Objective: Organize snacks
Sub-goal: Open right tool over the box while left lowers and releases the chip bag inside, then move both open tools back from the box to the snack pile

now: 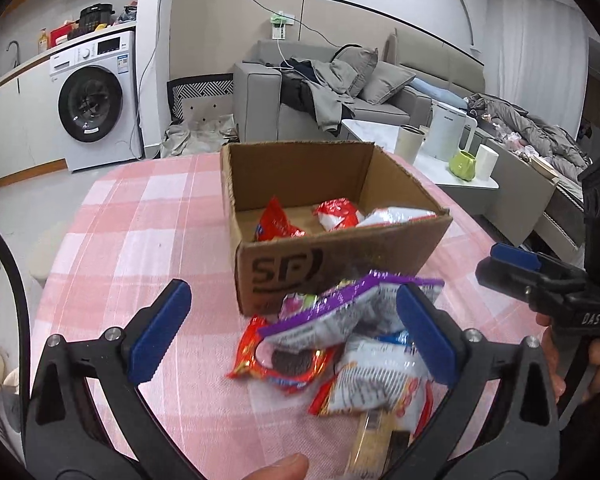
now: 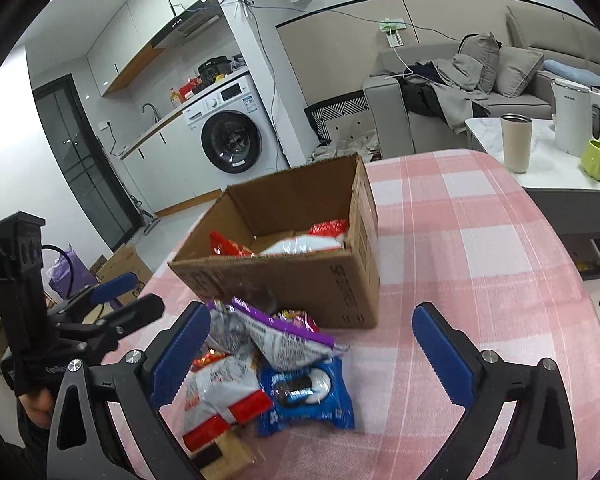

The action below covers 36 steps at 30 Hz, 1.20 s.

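Note:
An open cardboard box [image 1: 332, 264] [image 2: 284, 284] stands on the pink checked tablecloth [image 1: 140, 232] [image 2: 480, 248]. Inside it lie red packets [image 1: 276, 224] and a white packet [image 1: 396, 214] [image 2: 296, 246]. In front of the box is a loose pile: a purple packet [image 1: 340, 312] [image 2: 284, 336], a red cookie packet [image 1: 284, 364], a blue cookie packet [image 2: 304, 392], a white-and-red packet [image 1: 380, 388] [image 2: 220, 396] and a tan bar [image 2: 224, 460]. My left gripper [image 1: 292, 332] [image 2: 128, 296] hovers open over the pile. My right gripper [image 2: 310, 356] [image 1: 508, 268] is open beside it, gripping nothing.
Behind the round table's far right edge is a low white table [image 2: 540, 176] with a kettle [image 2: 576, 116], a tumbler [image 2: 516, 142] and a green mug [image 2: 598, 160]. A grey sofa [image 1: 340, 92] and a washing machine [image 1: 96, 100] stand further back. A person's thumb [image 1: 276, 468] shows.

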{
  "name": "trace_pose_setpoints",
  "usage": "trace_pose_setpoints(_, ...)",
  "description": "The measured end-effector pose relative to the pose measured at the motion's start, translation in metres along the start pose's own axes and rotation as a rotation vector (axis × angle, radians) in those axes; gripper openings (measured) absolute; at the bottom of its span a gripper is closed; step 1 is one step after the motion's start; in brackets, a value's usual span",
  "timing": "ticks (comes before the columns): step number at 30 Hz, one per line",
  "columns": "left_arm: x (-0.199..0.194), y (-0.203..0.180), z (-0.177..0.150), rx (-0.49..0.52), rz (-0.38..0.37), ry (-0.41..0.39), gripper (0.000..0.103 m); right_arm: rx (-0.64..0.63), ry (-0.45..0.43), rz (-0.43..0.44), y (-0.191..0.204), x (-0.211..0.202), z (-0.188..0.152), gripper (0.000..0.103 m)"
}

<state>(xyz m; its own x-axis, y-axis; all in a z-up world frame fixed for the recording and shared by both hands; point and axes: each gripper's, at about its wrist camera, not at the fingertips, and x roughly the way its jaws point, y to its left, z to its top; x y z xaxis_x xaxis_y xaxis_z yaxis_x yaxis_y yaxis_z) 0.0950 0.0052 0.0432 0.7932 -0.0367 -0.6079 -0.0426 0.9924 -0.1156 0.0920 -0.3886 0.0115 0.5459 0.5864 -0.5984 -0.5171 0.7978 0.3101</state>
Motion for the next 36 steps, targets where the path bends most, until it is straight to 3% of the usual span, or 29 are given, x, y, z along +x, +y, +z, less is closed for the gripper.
trace_pose_setpoints(11,0.003,0.006,-0.021,-0.026,-0.018,0.036,0.102,-0.044,0.064,-0.032,-0.001,0.009,-0.018,0.103)
trace_pose_setpoints(23,0.012,0.002,-0.023,-0.023,-0.036,0.066,0.102,-0.118,0.164,-0.081,0.0,0.027,-0.028,0.103)
trace_pose_setpoints(36,0.02,-0.006,-0.026,-0.001,-0.076,0.099,0.102,-0.175,0.27,-0.065,-0.006,0.044,-0.041,0.103)
